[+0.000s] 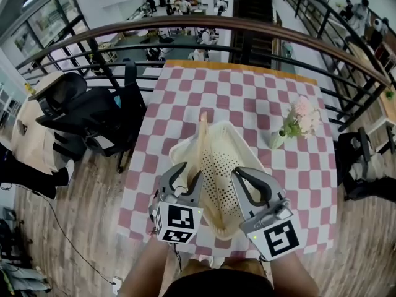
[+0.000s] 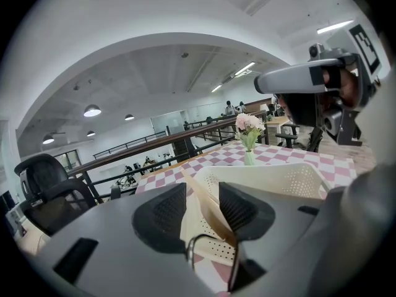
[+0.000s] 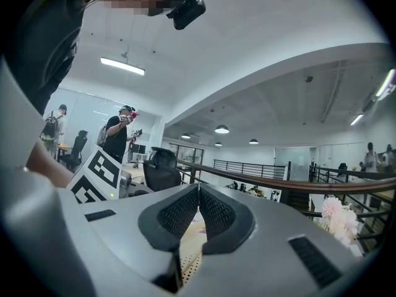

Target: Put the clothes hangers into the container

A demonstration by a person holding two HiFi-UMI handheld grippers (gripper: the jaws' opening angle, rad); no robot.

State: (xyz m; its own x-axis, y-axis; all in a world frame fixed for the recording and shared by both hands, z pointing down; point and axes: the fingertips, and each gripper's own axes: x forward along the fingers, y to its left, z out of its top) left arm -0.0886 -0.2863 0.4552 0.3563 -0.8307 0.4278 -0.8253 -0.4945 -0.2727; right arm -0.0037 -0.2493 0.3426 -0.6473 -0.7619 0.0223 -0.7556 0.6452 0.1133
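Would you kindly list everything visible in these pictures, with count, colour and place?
table: one, pink-and-white checked cloth, centre
container: one, cream, perforated, on the table's near part
clothes hanger: one seen, tan, leaning in the container
vase: one, pale, pink flowers, right of the container
office chair: one, black, left of the table
railing: one, dark, beyond the table
left gripper: one, grey, open around the hanger
right gripper: one, grey, shut

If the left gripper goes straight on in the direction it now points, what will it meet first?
Most likely the wooden hanger, which lies between the open jaws of the left gripper and leans in the cream basket. Behind it comes the basket's perforated wall, though depth there is unclear.
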